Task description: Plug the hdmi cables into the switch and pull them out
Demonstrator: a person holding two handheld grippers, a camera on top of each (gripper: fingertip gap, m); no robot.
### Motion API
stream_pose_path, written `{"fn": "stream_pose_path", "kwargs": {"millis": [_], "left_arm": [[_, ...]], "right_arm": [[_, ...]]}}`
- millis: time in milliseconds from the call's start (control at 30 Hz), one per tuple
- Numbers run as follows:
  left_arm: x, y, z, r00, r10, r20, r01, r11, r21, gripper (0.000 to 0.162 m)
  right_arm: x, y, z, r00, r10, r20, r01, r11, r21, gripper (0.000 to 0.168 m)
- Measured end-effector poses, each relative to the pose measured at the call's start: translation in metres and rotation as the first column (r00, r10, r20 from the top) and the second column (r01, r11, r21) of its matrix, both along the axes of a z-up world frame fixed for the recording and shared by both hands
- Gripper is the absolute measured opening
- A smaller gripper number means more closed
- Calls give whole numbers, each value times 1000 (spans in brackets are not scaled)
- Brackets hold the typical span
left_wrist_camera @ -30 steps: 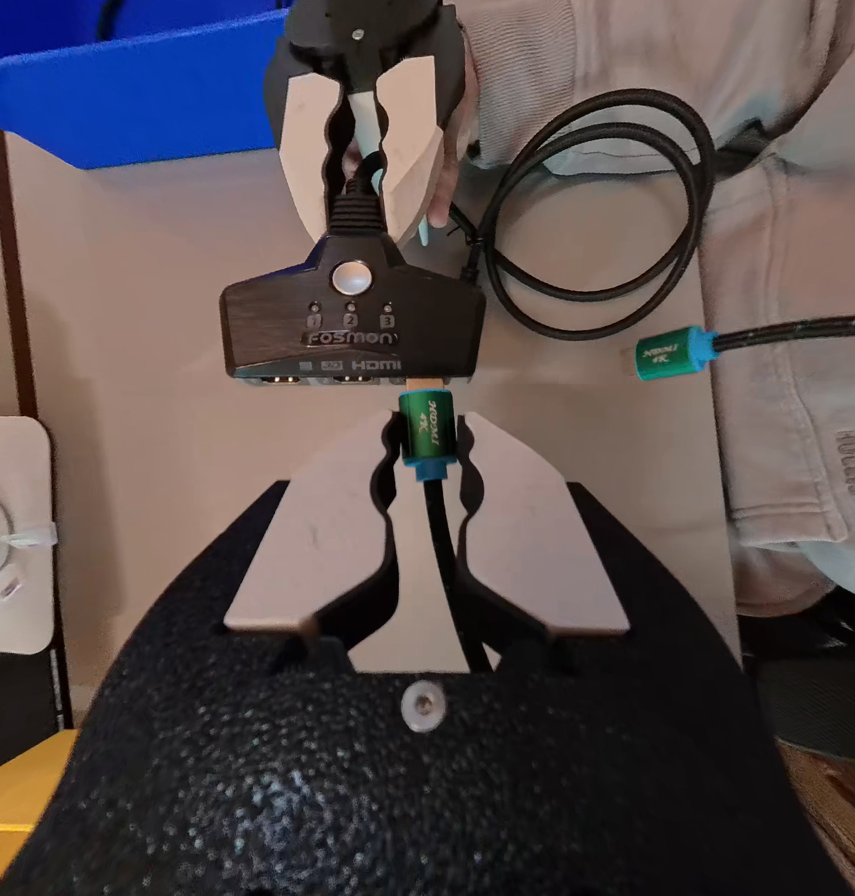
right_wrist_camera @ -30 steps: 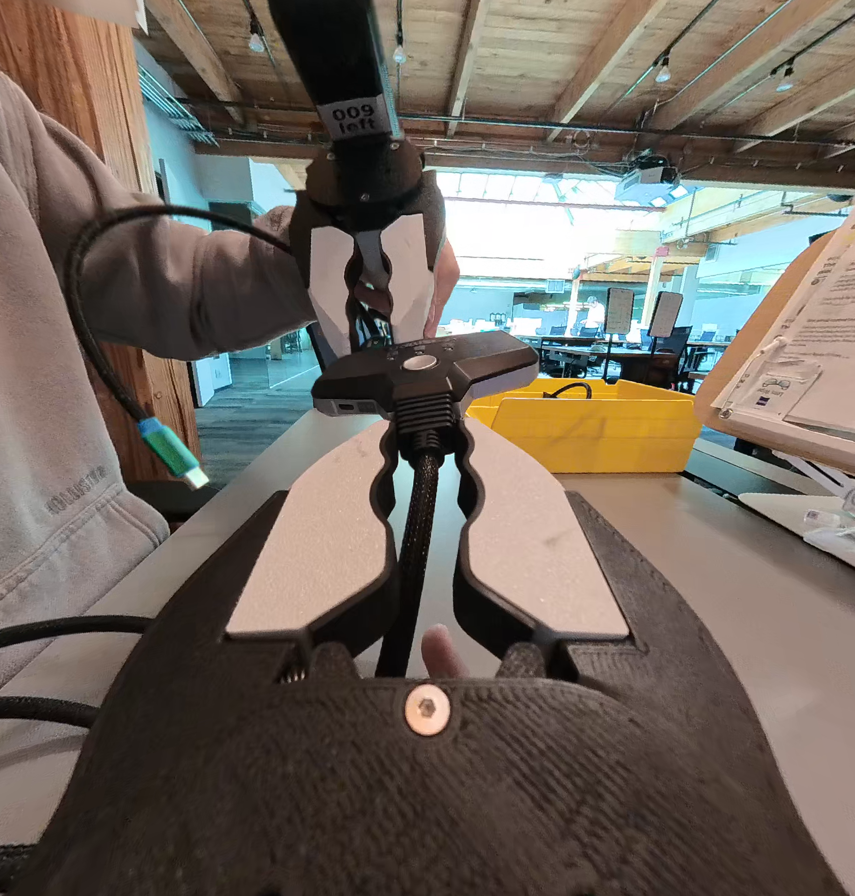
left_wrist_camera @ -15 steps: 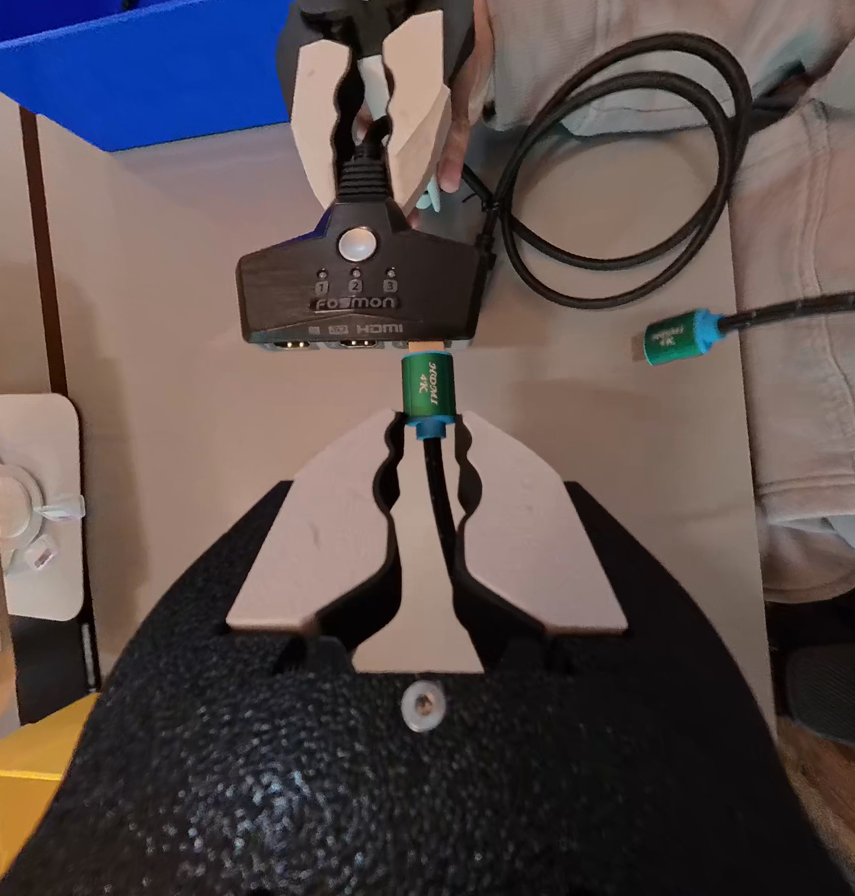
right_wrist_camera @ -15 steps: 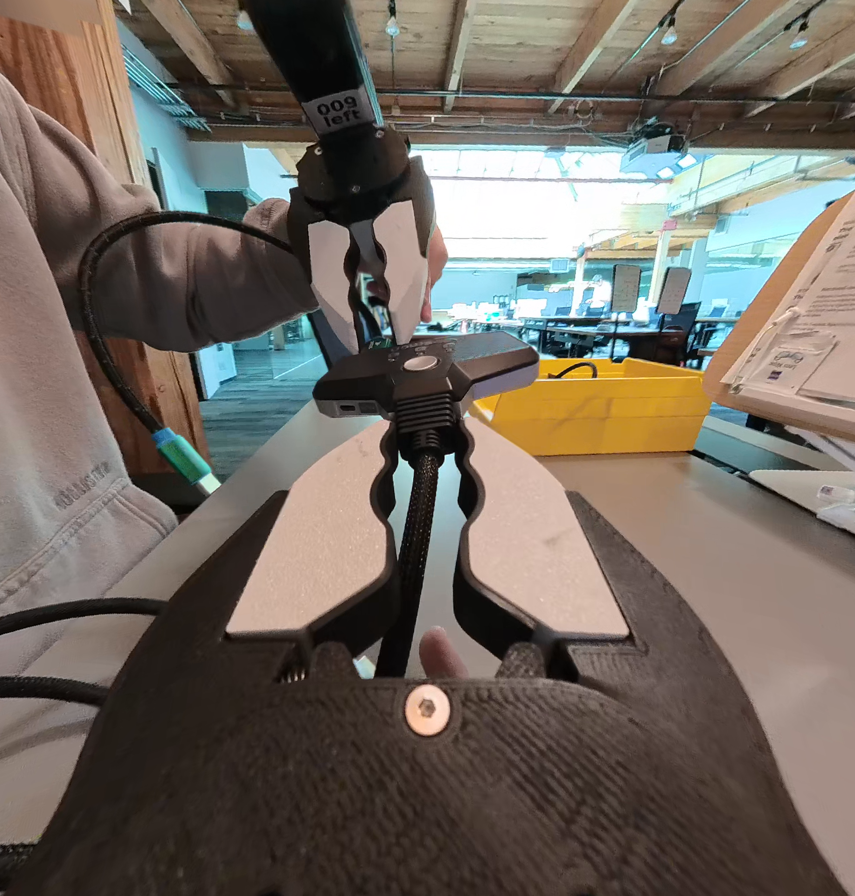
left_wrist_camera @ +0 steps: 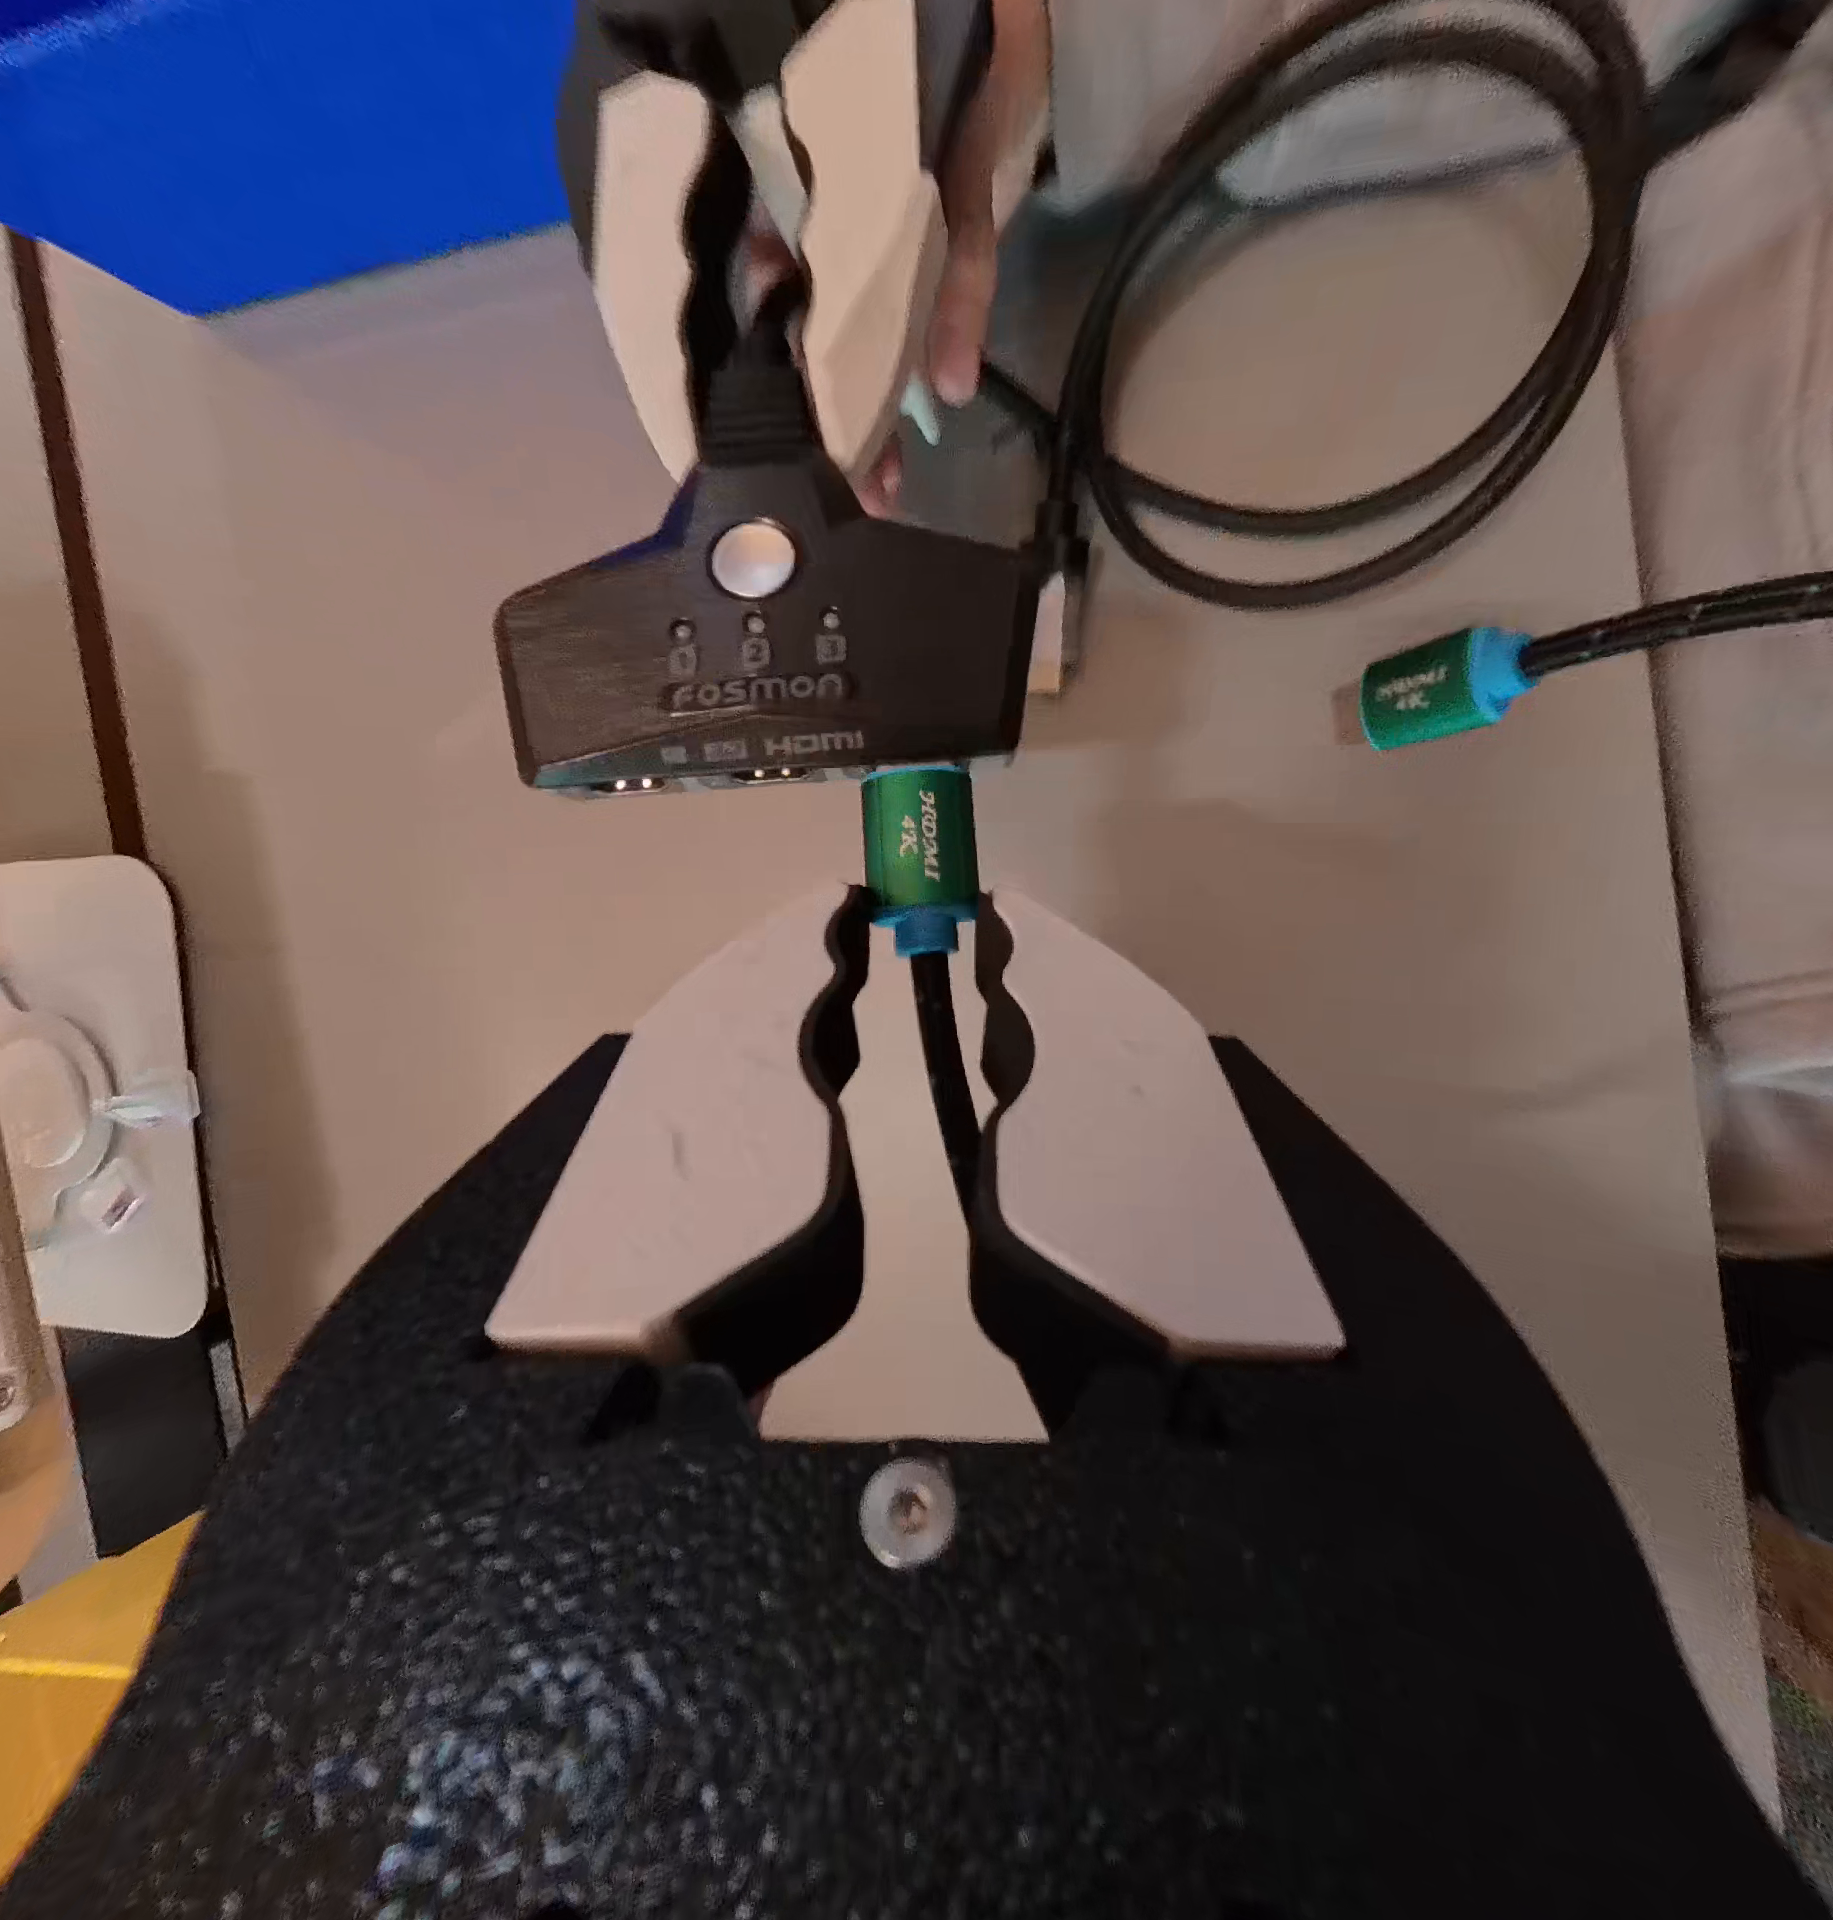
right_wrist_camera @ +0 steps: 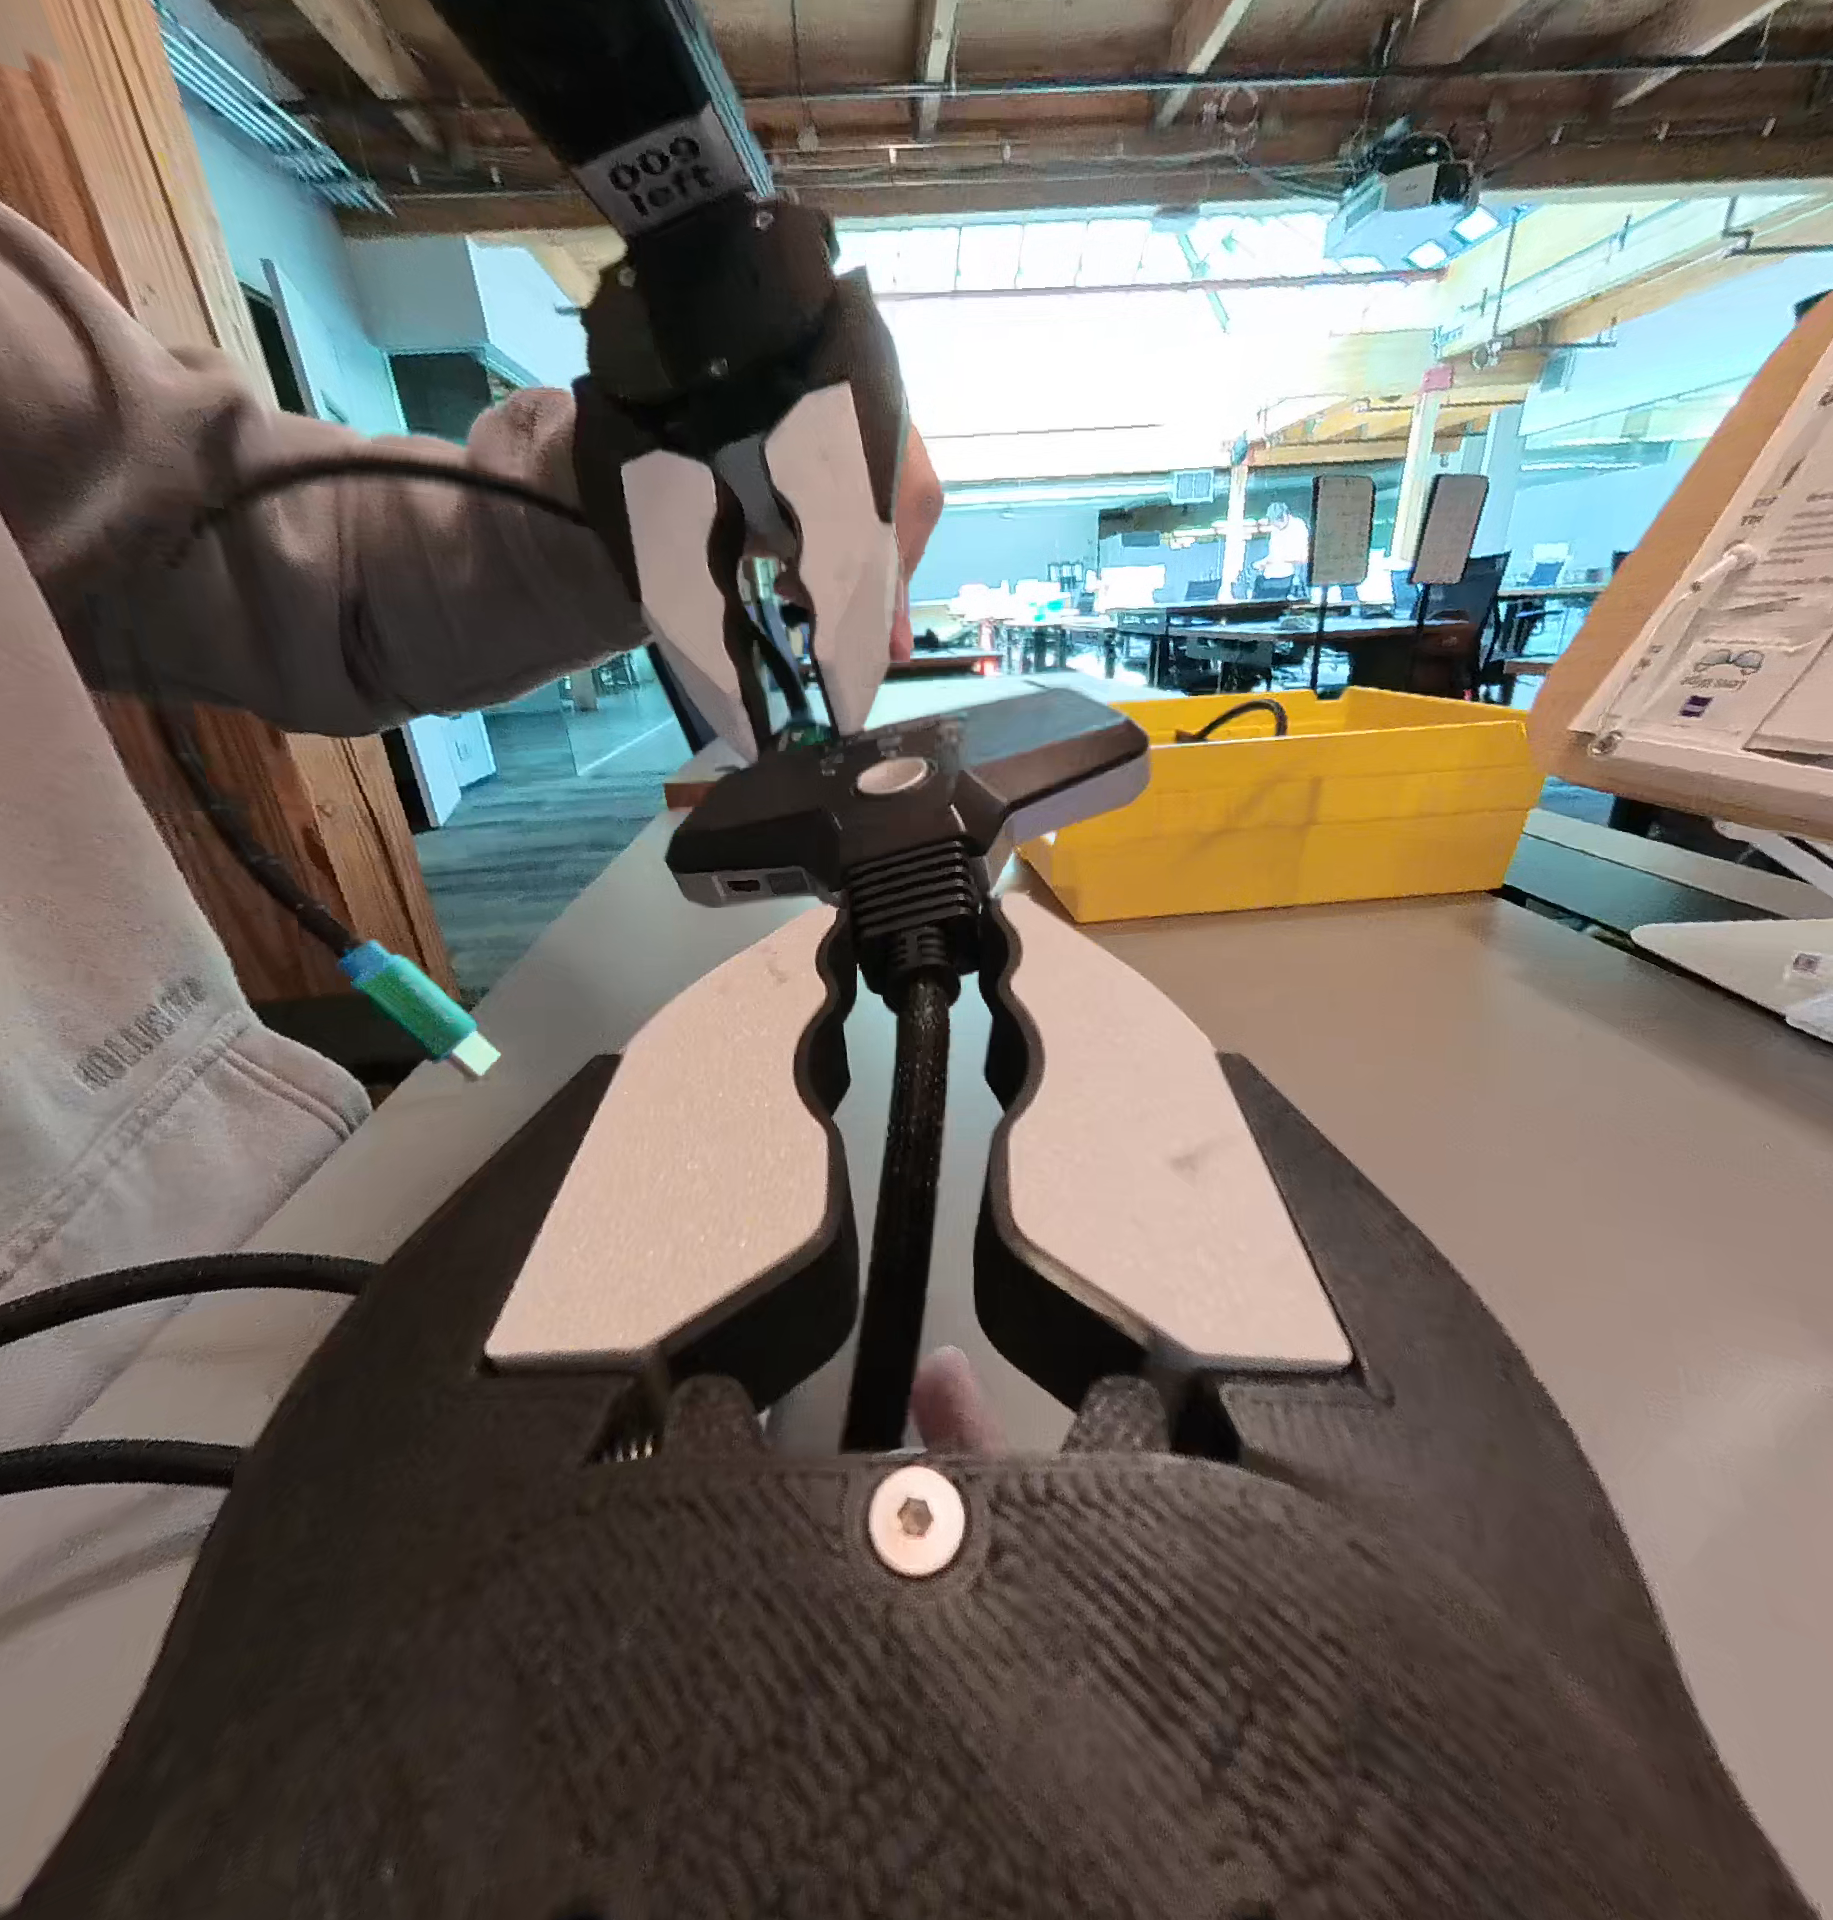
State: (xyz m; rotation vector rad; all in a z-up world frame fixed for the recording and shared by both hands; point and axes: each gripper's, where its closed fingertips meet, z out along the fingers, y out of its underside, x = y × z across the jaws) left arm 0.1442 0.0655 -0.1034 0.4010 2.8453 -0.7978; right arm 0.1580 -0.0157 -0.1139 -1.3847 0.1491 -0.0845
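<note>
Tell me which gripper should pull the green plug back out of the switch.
Left. The left gripper grips the green HDMI plug seated in the switch; the right gripper is clamped on the switch's cable boot, bracing it.

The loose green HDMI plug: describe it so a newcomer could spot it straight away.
Start at the black switch, held above the beige table by the right gripper. Look to its right, near the person's grey sweatshirt: the loose green plug hangs there on a black braided cable. Unlike its twin, seated in the switch's right-hand port at the left gripper, it is plugged into nothing.
</note>
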Motion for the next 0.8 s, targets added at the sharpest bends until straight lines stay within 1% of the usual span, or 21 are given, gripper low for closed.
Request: {"fn": "stream_pose_path", "kwargs": {"millis": [100,167,267,367,400,433,467,500,533,567,600,633,667,733,767,800], "left_arm": [[-8,3,-17,999,-46,-11,46,998,47,19],[-7,4,-23,999,-51,7,51,998,46,19],[-8,-4,-9,999,-27,-25,25,996,-84,19],[-5,-9,9,999,-2,-45,-7,979,-206,20],[-1,-9,17,999,23,-38,-31,968,-249,24],[6,-8,30,997,71,-20,-73,948,-310,23],[13,-5,49,993,115,-14,-111,914,-390,25],[18,1,70,990,139,-31,-137,869,-475,27],[23,10,91,985,160,-56,-165,815,-555,34],[34,24,110,975,210,-79,-213,757,-618,37],[52,43,122,948,302,-99,-291,699,-653,36],[75,68,127,897,426,-116,-390,644,-658,37],[99,97,126,820,556,-133,-499,584,-641,37],[141,158,104,615,770,-169,-704,439,-558,37],[154,184,87,518,831,-201,-786,370,-496,38],[164,201,66,444,860,-251,-848,313,-428,38]], "right_arm": [[-7,2,1,999,34,25,-33,999,-13,22],[-7,2,-2,998,13,66,-9,998,-57,22],[-6,-6,7,997,9,77,-9,1000,-3,22],[-5,-10,15,996,-11,83,7,999,45,22],[-4,-11,17,996,-19,84,14,998,64,22],[-3,-13,18,996,-27,85,21,997,73,22],[-1,-15,18,996,-42,81,36,996,82,22],[1,-18,19,996,-57,74,50,994,95,22],[3,-20,20,995,-68,70,60,993,104,22],[4,-22,20,995,-77,68,70,992,103,22],[6,-23,19,994,-89,67,82,992,100,22],[8,-23,18,993,-99,65,92,991,97,22],[10,-22,17,993,-103,61,97,991,90,22],[10,-21,15,993,-99,60,93,992,84,22],[10,-20,15,993,-95,63,90,992,83,22],[9,-18,14,994,-91,66,85,993,78,22]]}}
